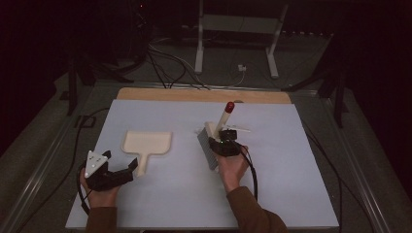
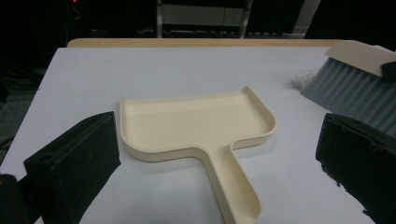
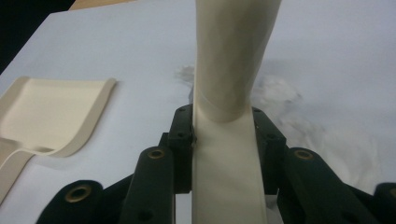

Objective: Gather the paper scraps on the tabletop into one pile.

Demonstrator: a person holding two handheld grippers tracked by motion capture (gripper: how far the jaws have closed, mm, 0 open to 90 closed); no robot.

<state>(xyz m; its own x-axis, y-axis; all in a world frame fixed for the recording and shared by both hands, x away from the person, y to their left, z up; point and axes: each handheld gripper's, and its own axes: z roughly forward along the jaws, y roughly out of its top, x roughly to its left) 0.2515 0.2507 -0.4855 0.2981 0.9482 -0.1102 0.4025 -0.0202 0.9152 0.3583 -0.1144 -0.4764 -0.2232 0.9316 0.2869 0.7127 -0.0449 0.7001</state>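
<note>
The right gripper (image 1: 224, 141) is clamped on the cream handle of a hand brush (image 1: 214, 141); in the right gripper view the two black jaws press against both flanks of that handle (image 3: 227, 154), which runs up between them and out of the top of the picture. In the high view the brush stands near the middle of the table, its handle rising away from the person and ending in a red tip (image 1: 230, 106), while its grey bristles (image 1: 208, 150) hang along the left side of the right hand (image 1: 232, 167) and reach down to the surface. A small patch of white crumbs or fluff (image 3: 275, 91) lies on the sheet just beyond the brush. The left gripper (image 1: 114, 172) sits near the front left of the table, held in the left hand (image 1: 99, 194), with its jaws spread wide and nothing between them. In the left gripper view the cream dustpan (image 2: 196, 126) lies flat between and beyond those open jaws, untouched, its handle pointing toward the camera and its open lip facing the far edge. The dustpan rests left of the brush, near it but apart. Everything lies on a pale grey sheet (image 1: 291, 184) covering the table, with a strip of wooden tabletop (image 1: 194, 94) showing along the far edge.
</note>
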